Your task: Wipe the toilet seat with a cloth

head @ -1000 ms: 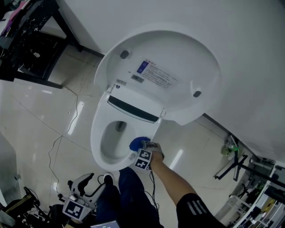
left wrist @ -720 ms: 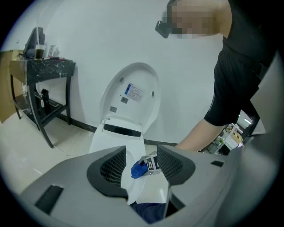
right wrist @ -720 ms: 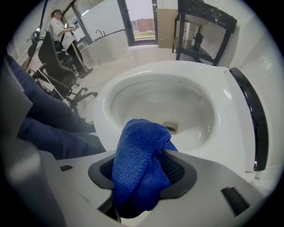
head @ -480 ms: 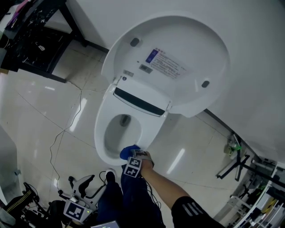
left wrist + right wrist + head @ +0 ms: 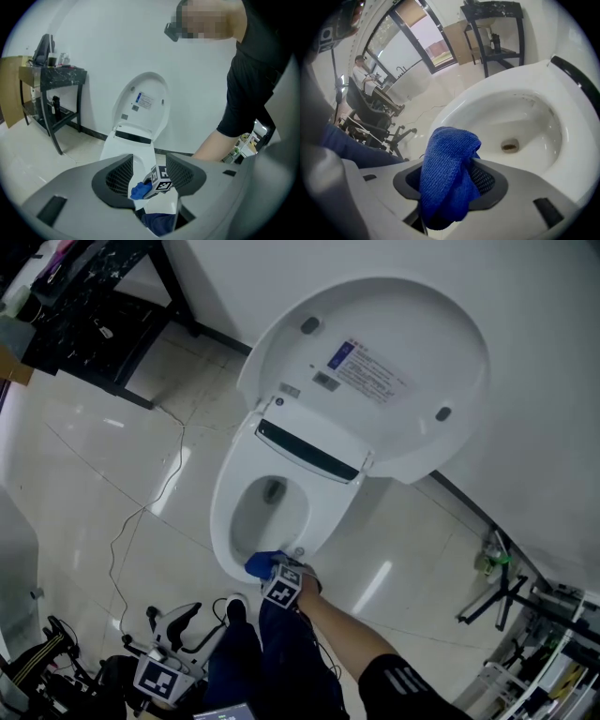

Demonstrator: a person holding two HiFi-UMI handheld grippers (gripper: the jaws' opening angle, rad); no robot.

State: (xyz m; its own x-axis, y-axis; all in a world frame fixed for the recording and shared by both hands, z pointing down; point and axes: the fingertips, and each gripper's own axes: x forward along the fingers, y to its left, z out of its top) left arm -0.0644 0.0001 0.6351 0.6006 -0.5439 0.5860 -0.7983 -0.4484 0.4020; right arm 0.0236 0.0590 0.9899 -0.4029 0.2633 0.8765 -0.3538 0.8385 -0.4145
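A white toilet stands with its lid (image 5: 384,362) raised and its seat (image 5: 222,512) down around the bowl (image 5: 520,126). My right gripper (image 5: 274,572) is at the seat's front rim, shut on a bunched blue cloth (image 5: 262,564) that rests against the rim. In the right gripper view the cloth (image 5: 447,176) hangs folded between the jaws of the right gripper (image 5: 451,182) and covers them. My left gripper (image 5: 178,624) hangs low beside the person's leg, well off the toilet, open and empty. Through the gap of the left gripper (image 5: 149,176) the cloth (image 5: 139,190) shows.
A black metal table (image 5: 94,306) stands at the far left by the wall. A thin cable (image 5: 141,512) runs over the tiled floor left of the toilet. Folding stands and clutter (image 5: 502,601) lie at the right. The person's blue-trousered legs (image 5: 272,662) are just before the bowl.
The right gripper has carried the cloth along the seat, from the right front side round to the front rim. The left gripper has stayed low at the person's side.
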